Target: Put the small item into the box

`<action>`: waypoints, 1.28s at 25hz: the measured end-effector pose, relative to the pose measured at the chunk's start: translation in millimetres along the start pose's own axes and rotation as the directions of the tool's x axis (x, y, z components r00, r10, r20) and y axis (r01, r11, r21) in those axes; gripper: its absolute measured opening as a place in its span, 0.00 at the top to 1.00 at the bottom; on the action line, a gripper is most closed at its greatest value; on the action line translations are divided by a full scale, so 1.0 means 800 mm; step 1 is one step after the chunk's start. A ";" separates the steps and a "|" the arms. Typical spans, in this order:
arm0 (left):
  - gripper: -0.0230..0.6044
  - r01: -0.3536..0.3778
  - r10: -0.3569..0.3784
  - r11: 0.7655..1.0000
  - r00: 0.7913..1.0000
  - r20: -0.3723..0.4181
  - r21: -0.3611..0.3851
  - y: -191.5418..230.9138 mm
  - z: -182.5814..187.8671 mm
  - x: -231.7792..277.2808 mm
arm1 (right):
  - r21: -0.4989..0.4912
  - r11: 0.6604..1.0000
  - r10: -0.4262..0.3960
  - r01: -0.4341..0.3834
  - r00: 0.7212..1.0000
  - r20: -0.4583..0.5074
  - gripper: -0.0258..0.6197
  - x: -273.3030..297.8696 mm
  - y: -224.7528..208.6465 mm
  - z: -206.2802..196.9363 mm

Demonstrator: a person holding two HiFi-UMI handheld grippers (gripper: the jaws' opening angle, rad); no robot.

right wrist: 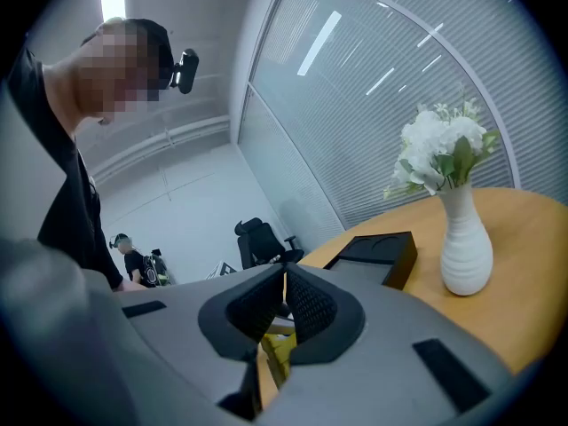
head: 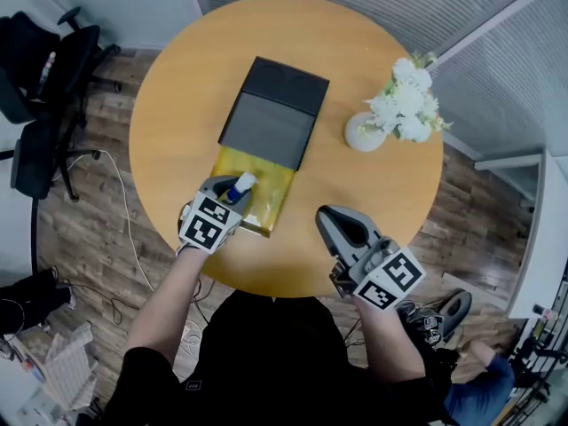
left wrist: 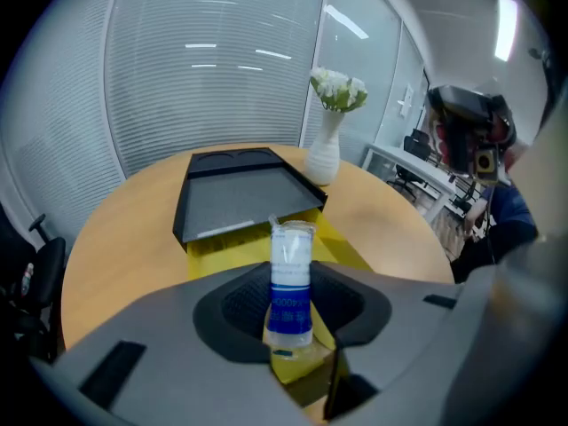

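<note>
A small clear bottle (head: 241,185) with a blue label stands upright between the jaws of my left gripper (head: 229,199), which is shut on it. In the left gripper view the bottle (left wrist: 291,269) hangs over the near end of the open yellow box (left wrist: 348,248). The box's black lid (head: 272,114) lies flat across the far part of the yellow box (head: 271,195). My right gripper (head: 343,227) hovers over the table's near edge, right of the box. In the right gripper view my right gripper (right wrist: 284,275) has its pads touching and nothing between them.
A white vase of white flowers (head: 366,131) stands on the round wooden table (head: 177,105), right of the lid. Black office chairs (head: 44,78) stand on the floor to the left. A person stands far off in the right gripper view.
</note>
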State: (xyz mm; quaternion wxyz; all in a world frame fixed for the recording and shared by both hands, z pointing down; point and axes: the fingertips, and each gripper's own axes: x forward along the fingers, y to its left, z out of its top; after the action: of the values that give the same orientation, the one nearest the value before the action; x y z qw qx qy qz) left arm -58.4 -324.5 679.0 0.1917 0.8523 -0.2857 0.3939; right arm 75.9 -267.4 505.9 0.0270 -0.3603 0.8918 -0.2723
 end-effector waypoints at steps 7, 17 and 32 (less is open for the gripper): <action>0.73 0.013 -0.003 0.997 0.991 -0.131 0.079 -0.002 -0.029 0.035 | -0.003 1.000 -0.002 0.002 1.000 0.005 0.90 -0.009 0.001 0.004; 0.69 0.040 -0.019 0.993 0.981 -0.193 0.109 -0.003 -0.042 0.046 | -0.038 0.999 -0.008 0.008 1.000 0.011 0.90 -0.020 0.008 0.025; 0.74 -0.013 0.013 1.000 1.000 -0.023 0.000 0.000 0.001 -0.055 | -0.135 0.990 0.045 -0.036 0.997 0.063 0.90 -0.025 0.052 0.084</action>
State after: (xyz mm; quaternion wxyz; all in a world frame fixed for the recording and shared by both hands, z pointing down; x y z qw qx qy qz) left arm -81.1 -310.4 644.1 0.1927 0.8458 -0.2891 0.4049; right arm 80.5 -260.8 425.0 0.0374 -0.3517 0.9139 -0.1992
